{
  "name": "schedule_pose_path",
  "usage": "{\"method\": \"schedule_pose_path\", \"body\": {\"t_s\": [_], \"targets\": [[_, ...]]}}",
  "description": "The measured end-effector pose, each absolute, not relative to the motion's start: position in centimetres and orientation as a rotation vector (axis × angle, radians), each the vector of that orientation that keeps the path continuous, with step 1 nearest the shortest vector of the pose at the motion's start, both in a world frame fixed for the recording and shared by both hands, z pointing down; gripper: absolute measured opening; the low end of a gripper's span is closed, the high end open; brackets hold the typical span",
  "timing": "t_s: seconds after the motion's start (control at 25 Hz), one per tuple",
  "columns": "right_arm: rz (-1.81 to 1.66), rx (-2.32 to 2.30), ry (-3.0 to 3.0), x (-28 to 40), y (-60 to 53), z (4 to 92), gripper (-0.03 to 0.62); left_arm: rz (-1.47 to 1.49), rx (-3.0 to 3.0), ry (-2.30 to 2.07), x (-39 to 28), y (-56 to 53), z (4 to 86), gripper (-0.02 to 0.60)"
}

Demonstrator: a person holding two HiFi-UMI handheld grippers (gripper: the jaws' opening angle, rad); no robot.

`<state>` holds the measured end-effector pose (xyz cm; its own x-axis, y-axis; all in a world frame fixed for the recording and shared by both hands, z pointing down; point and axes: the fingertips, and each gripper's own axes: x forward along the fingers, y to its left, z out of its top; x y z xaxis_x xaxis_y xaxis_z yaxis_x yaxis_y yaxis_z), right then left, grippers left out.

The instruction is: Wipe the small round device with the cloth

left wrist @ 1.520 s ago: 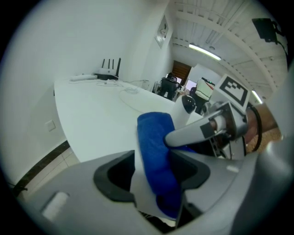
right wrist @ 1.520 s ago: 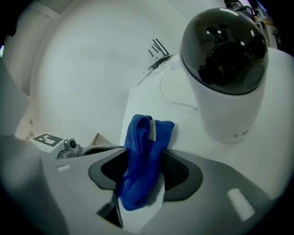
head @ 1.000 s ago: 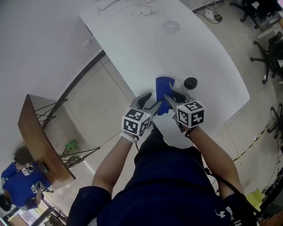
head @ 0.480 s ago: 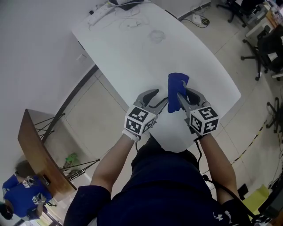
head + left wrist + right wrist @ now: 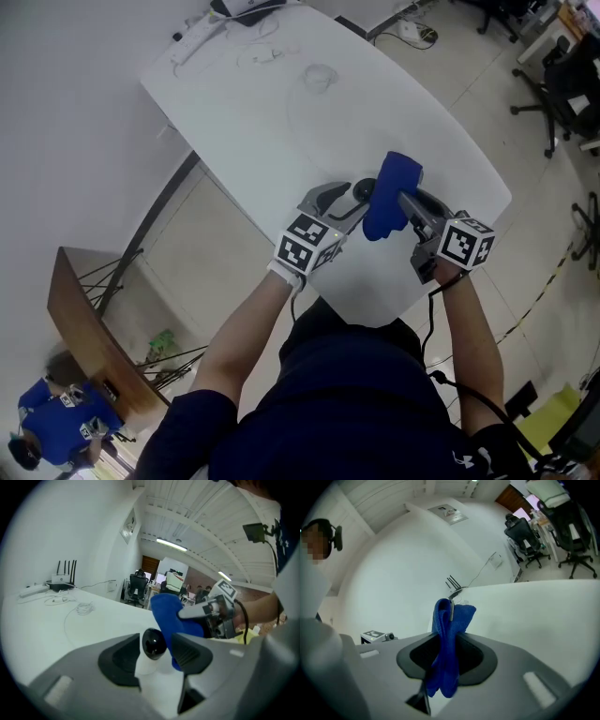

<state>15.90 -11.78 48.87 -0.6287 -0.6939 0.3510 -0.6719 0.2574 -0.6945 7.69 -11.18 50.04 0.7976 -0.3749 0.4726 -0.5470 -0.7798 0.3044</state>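
Left gripper newly closed on device, right gripper clamping cloth; near table edge

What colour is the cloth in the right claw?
Blue cloth, clearest in the right gripper view.

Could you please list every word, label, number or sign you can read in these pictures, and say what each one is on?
No text here can be read as words or numbers.
Left marker cube and right marker cube: black-and-white square patterns only, no letters.
Wall plaque: too blurred to read.
Shirt emblem: a small white symbol, no words.
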Motion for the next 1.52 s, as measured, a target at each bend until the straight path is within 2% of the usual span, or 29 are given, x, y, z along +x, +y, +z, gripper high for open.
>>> {"method": "schedule_pose_path", "body": {"t_s": [0.16,0.36,0.72,0.88,1.0,1.16,1.52], "targets": [[-1.509,-1.258,2.358,18.3,-12.3,52.4,0.114,0.563,2.528,-0.696,8.4,-11.7,51.3,0.21],[-1.659,-1.191,2.314,17.6,-13.0,56.0,0.114,0.578,2.507,-0.679,8.1,-12.1,52.4,0.213],[-1.838,-1.476,2.505,18.1,-12.6,61.7,0.114,0.676,2.513,-0.752,8.5,-12.0,53.8,0.219],[-1.81,-1.513,2.525,17.7,-13.1,60.4,0.112,0.676,2.539,-0.781,8.6,-11.8,53.1,0.219],[-1.57,-1.594,2.622,17.3,-13.4,56.8,0.112,0.714,2.571,-0.771,8.4,-11.5,53.1,0.219],[-1.062,-1.748,2.897,15.9,-13.2,52.1,0.112,0.713,2.584,-0.771,7.3,-11.5,52.7,0.219],[0.583,-1.718,3.551,8.5,-9.9,46.8,0.114,0.497,2.42,-0.928,3.2,-13.3,50.2,0.206]]}}
